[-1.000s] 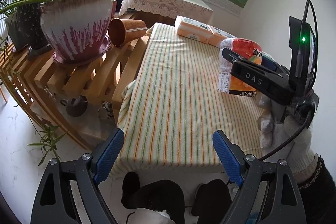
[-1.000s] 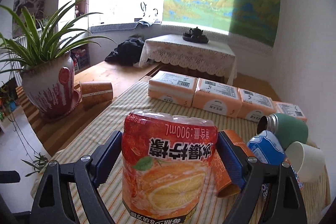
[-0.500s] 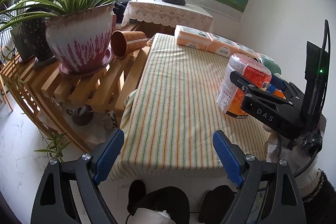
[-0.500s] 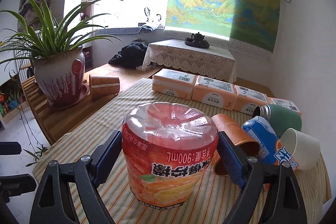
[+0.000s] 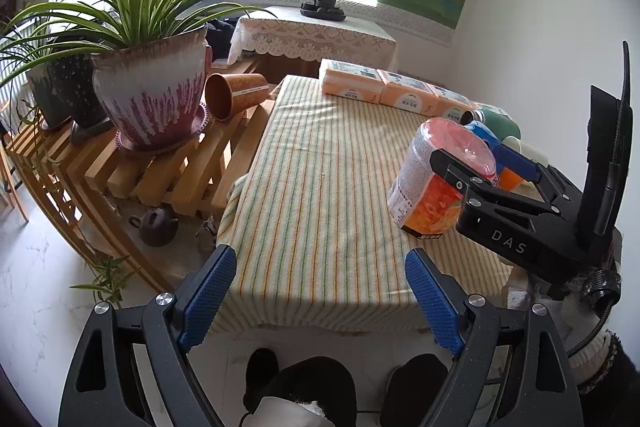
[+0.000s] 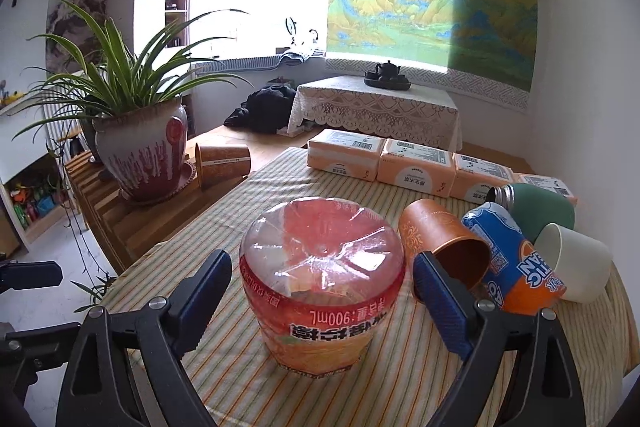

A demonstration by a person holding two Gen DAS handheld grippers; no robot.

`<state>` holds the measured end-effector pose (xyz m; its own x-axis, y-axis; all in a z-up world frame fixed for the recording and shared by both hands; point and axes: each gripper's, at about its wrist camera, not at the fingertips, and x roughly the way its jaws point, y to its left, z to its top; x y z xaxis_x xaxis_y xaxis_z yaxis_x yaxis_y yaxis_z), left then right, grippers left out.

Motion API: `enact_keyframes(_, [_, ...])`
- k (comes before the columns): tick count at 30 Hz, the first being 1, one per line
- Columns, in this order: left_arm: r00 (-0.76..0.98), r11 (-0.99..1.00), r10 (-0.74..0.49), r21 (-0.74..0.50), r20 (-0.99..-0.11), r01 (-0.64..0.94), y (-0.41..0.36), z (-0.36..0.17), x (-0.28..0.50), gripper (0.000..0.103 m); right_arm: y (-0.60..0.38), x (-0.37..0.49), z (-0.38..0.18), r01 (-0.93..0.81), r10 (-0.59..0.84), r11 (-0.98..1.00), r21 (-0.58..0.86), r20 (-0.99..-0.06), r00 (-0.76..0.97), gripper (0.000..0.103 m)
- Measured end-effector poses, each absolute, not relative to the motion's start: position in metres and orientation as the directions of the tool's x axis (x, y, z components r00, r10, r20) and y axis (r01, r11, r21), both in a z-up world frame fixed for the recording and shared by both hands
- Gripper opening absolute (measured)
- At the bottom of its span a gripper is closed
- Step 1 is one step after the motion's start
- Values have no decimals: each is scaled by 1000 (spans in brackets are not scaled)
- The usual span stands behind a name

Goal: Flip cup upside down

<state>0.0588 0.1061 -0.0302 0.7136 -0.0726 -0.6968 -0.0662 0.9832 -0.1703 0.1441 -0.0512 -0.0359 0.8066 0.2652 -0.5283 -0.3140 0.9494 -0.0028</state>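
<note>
The cup (image 6: 322,283) is an orange plastic drink cup with a printed label. It stands upside down on the striped tablecloth (image 6: 240,203), its clear bottom facing up. My right gripper (image 6: 320,295) is around it, jaws wide, pads apart from its sides. The left wrist view shows the cup (image 5: 432,183) on the table's right side, with the right gripper (image 5: 480,167) around its top. My left gripper (image 5: 320,287) is open and empty, off the table's near edge.
Lying on their sides right of the cup: a brown cup (image 6: 444,243), a blue can (image 6: 508,259), a white cup (image 6: 572,259), a green flask (image 6: 536,207). Orange packs (image 6: 412,167) line the far edge. A potted plant (image 5: 152,95) and brown cup (image 5: 232,95) sit on a wooden rack at left.
The right gripper lowered the cup onto the tablecloth, bottom up, and its jaws have opened off the sides. The left gripper pulled back slightly from the table.
</note>
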Motion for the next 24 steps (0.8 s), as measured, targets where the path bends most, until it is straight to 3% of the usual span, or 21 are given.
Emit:
enact_keyframes(9, [764, 990, -50, -134, -644, -48, 85, -15, 39, 89, -87, 94, -5, -248, 245, 967, 57, -466, 850, 90])
enact_keyframes(24, [876, 1000, 14, -5, -483, -18, 14, 2, -6, 89, -159, -19, 8, -11, 27, 999, 42, -406, 914, 90])
